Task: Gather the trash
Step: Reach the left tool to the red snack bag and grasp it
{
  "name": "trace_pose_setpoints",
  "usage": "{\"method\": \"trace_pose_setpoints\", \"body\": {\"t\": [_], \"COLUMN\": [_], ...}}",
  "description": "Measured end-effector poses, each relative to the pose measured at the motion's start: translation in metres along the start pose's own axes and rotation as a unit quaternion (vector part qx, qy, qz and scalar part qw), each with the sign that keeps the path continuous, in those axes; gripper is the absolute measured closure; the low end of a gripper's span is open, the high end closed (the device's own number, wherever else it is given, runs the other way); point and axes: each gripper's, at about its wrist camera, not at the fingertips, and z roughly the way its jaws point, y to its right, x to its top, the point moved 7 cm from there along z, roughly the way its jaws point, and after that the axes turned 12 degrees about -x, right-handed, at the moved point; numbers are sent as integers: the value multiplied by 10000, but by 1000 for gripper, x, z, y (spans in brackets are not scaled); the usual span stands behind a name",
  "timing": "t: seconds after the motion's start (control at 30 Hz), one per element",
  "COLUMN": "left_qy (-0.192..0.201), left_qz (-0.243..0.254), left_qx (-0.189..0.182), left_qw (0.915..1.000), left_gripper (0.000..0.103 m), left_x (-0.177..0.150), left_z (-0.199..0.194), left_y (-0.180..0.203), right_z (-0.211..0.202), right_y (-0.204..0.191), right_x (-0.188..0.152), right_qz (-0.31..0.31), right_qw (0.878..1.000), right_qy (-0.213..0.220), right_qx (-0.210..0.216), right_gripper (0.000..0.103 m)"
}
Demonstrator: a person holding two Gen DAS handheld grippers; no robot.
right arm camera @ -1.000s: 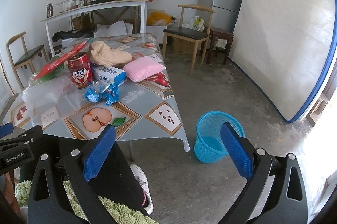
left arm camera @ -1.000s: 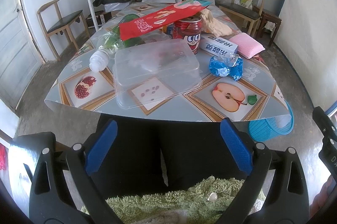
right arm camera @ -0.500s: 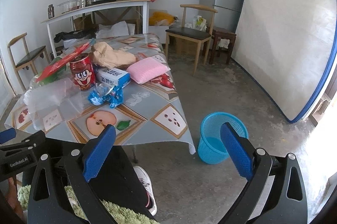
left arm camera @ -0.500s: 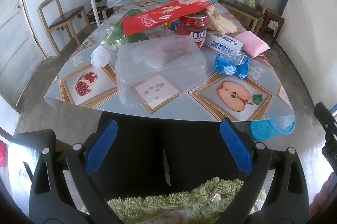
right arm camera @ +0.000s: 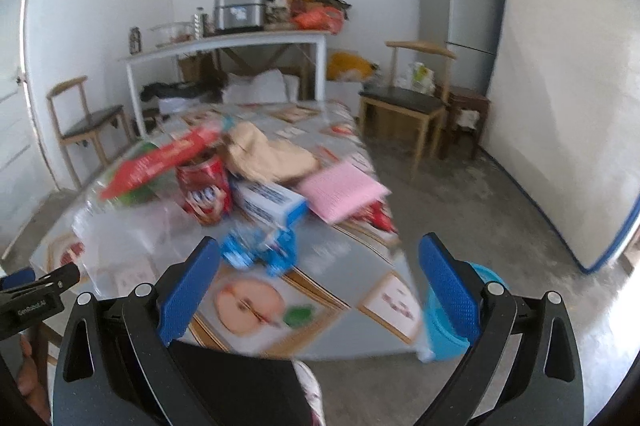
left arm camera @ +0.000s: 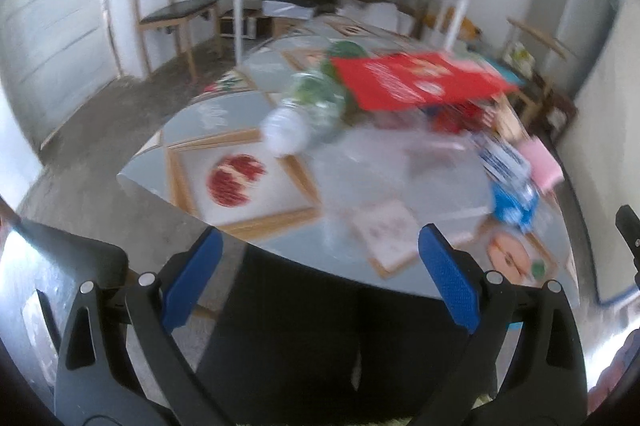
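Both grippers empty, fingers spread wide. Left gripper [left arm camera: 318, 276] and right gripper [right arm camera: 320, 282] hover short of the table [right arm camera: 344, 330] edge, likely lining up a first pick. Trash sits piled mid-table: blue wrapper [right arm camera: 260, 252] nearest, red can [right arm camera: 205, 188] behind it. Blue bin [right arm camera: 452, 322] on floor beside table corner.

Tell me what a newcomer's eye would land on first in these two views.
First the clutter heaped on the fruit-print table: a red snack bag propped over a red can, with a pink sponge to their right. Nearer the front edge lies a crumpled blue wrapper. Then the blue waste basket on the floor by the table's right corner, behind the open right gripper.
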Motion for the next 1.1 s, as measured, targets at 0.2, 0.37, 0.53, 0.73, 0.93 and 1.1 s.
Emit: {"method": "trace_pose_setpoints", "body": {"t": [0.2, 0.37, 0.53, 0.73, 0.93, 1.1], "left_qy": [228, 442, 453, 996, 1240, 923], "left_qz": [-632, -401, 40, 1214, 2507, 3785], "left_qx": [-380, -332, -716, -862, -975, -619], "left_qw": [9970, 9977, 9964, 9838, 9551, 9189], "left_gripper": [9, 9, 9, 9, 9, 19], "left_x": [10, 23, 32, 62, 87, 85], "left_z": [6, 12, 18, 0, 1, 36], "left_y": [-53, -73, -61, -15, 43, 95], "right_z": [17, 26, 33, 42, 54, 67], "right_y": [-52, -84, -88, -69, -41, -17], "right_x": [13, 11, 15, 26, 35, 32], "right_qz": [-128, -508, -578, -244, 165, 421], "right_qw": [9972, 9924, 9923, 9941, 9957, 9959], "right_qy": [16, -91, -130, -193, -177, -236], "right_qx": [740, 1117, 1086, 1037, 895, 764], "right_gripper": [6, 6, 6, 6, 6, 6]}}
